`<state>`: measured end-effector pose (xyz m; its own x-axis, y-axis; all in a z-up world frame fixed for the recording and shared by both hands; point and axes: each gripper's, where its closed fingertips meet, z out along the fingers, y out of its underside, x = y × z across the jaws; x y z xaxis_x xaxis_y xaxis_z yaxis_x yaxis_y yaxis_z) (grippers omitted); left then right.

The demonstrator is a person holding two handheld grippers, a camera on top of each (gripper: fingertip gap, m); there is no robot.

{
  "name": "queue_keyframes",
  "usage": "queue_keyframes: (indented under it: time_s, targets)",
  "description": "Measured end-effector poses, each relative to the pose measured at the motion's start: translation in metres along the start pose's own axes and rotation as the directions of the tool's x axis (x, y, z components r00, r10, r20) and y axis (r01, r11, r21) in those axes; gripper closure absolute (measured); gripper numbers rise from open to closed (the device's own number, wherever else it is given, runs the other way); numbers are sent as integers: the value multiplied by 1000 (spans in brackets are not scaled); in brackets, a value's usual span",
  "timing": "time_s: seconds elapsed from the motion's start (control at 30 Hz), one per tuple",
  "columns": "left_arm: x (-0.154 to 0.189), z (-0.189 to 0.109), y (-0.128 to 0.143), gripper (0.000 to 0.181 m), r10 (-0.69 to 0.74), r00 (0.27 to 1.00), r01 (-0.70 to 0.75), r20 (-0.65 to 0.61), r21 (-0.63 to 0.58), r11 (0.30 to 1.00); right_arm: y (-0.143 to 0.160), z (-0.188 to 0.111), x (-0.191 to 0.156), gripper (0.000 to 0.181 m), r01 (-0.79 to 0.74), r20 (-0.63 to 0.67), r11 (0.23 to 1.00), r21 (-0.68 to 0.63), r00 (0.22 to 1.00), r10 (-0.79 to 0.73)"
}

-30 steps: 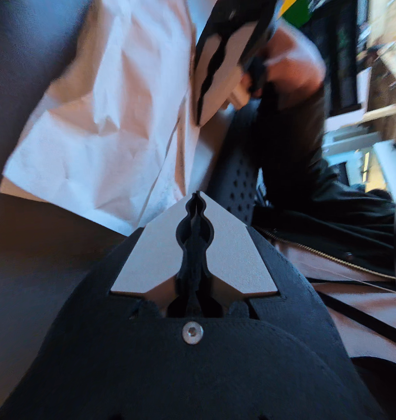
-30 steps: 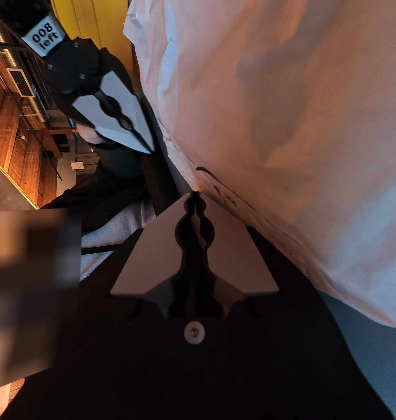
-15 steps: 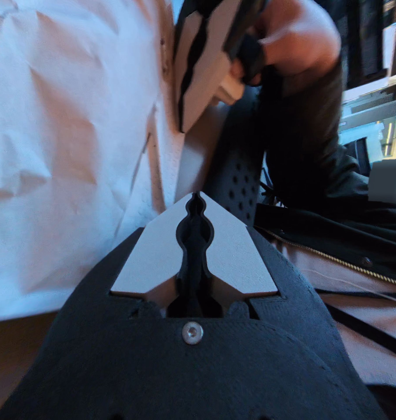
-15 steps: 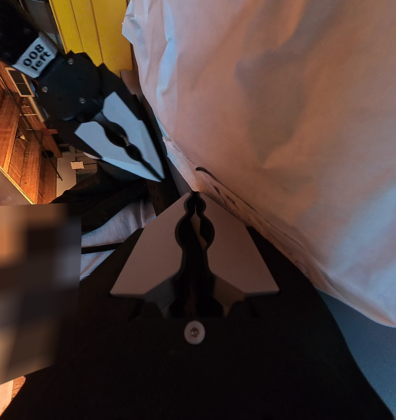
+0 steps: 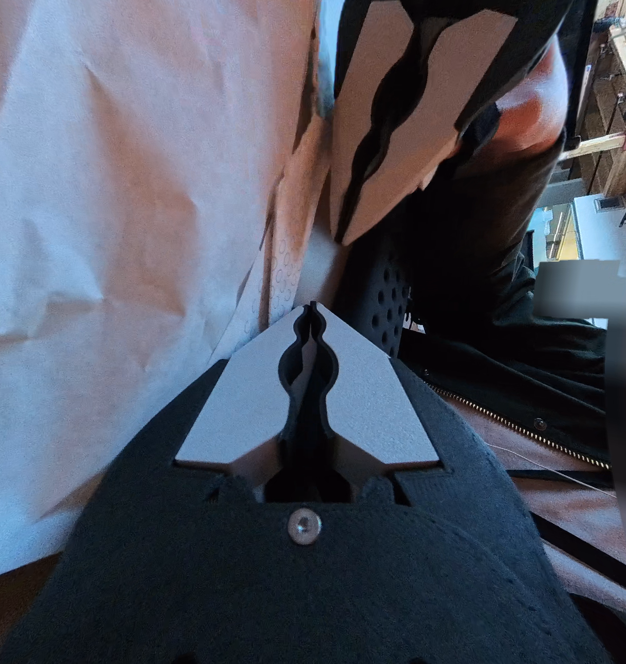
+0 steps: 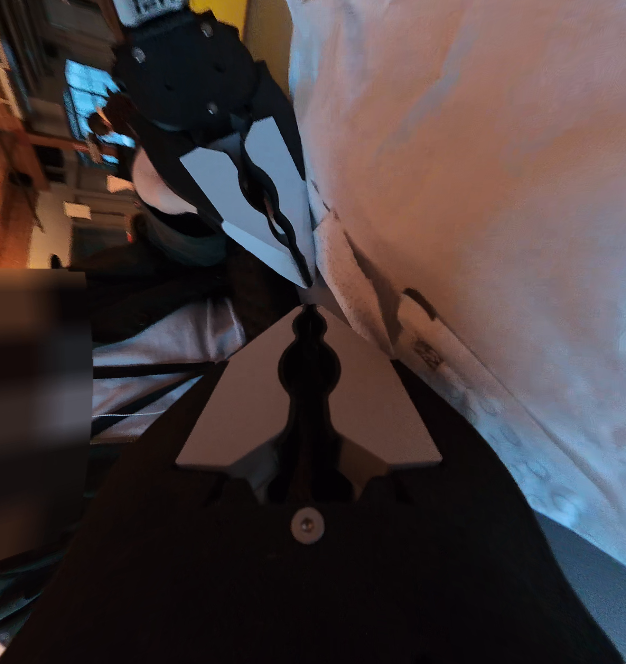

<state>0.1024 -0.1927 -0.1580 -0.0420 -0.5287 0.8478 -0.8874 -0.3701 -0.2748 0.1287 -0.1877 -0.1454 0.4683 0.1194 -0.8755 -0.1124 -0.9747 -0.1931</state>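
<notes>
A crumpled white padded mailer [image 5: 124,215] with a bubble-patterned lining fills the left of the left wrist view and the right of the right wrist view [image 6: 483,179]. My left gripper [image 5: 311,306] is shut at the mailer's edge, with a pale strip of it showing in the hollow between the jaws. My right gripper [image 6: 309,307] is shut, its tips against a small corner of the mailer. The two grippers point at each other, tips nearly touching: the right one hangs above in the left wrist view [image 5: 340,239], and the left one stands above in the right wrist view [image 6: 306,282].
A hand [image 5: 530,107] grips the right gripper's handle. A dark jacket with a brass zipper [image 5: 519,395] and a black perforated chair back [image 5: 386,305] lie behind. A yellow panel [image 6: 218,10] and brick wall [image 6: 2,215] stand at the left. A grey surface [image 6: 591,575] lies under the mailer.
The two grippers have come together along the mailer's edge until their tips nearly meet. The mailer now fills more of the left wrist view. Both stay shut.
</notes>
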Motion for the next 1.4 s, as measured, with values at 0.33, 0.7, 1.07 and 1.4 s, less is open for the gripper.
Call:
queue_keyframes:
  time_s: [0.33,0.7,1.07,1.4]
  targets:
    - [0,0,0,181,3,1000,-3,2,-1,1000,4,24,9,181,-71,-43,993,-94,997,67]
    - [0,-1,2,181,12,1000,-12,-9,-5,1000,26,-16,25,181,-196,-72,972,-126,979,188]
    - [1,-2,5,181,16,1000,-16,-16,-17,1000,36,-62,46,181,-320,-63,947,-34,946,318]
    - [1,-1,5,181,13,1000,-14,-16,-14,1000,18,-42,12,181,-169,152,980,103,977,152]
